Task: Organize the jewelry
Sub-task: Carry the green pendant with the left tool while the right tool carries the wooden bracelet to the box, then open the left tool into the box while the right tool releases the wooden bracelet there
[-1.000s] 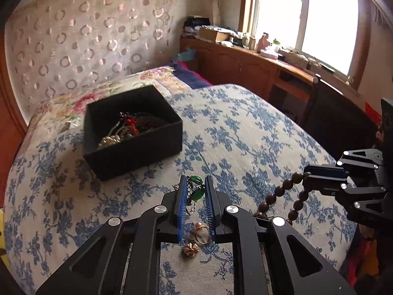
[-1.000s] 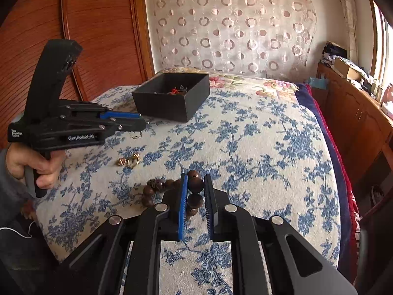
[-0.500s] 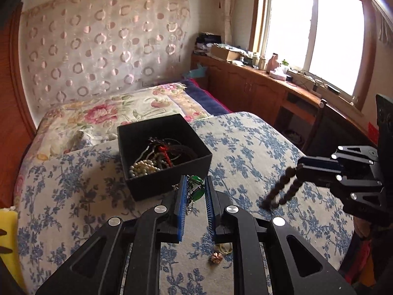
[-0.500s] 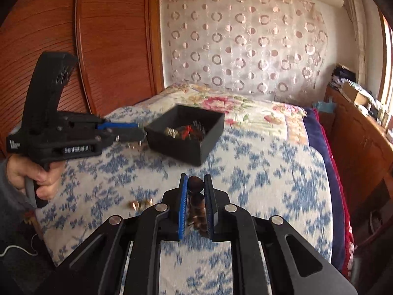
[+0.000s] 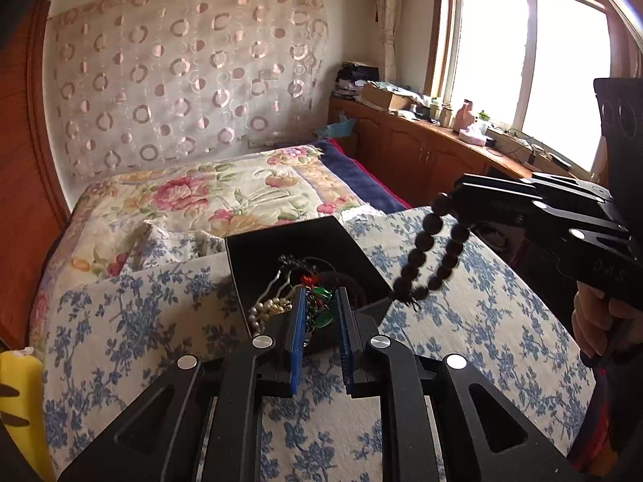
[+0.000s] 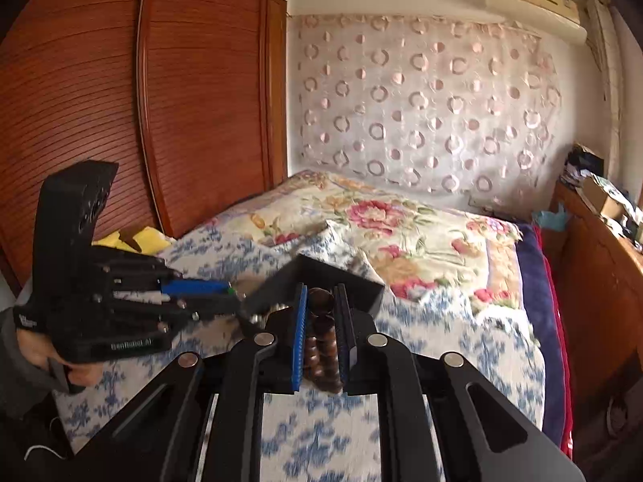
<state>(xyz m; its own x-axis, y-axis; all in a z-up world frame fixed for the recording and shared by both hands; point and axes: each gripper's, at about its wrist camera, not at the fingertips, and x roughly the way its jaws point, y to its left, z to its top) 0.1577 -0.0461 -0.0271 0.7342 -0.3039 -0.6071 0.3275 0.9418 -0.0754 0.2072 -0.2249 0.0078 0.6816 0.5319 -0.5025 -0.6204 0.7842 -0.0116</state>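
Ahead of the left wrist camera, the left gripper (image 5: 319, 313) has its blue-padded fingers (image 5: 295, 321) pinched on a green pendant piece (image 5: 321, 311), whose thin chain hangs straight down between the pads. It is held over the near edge of a black box (image 5: 281, 241) that sits on the blue-flowered bedspread (image 5: 482, 321). Inside the box lie a pearl strand (image 5: 269, 307) and other tangled pieces. To the right, the right gripper (image 5: 462, 197) reaches in from the side, with a hand (image 5: 594, 321) on its handle. From its tips a loop of dark wooden beads (image 5: 434, 253) hangs down, its long axis near vertical, the lower end just beside the box's right corner and clear of the bedspread.

Seen from the right wrist camera, somewhat blurred, the right gripper (image 6: 321, 309) is clamped on the wooden bead loop (image 6: 321, 341), which runs along the fingers toward the camera. The black box (image 6: 361, 285) lies just beyond the tips. The left gripper (image 6: 231, 295) comes in from the left, pointing level at the box's near side, held by a hand (image 6: 60, 361) in a grey sleeve (image 6: 12, 361).
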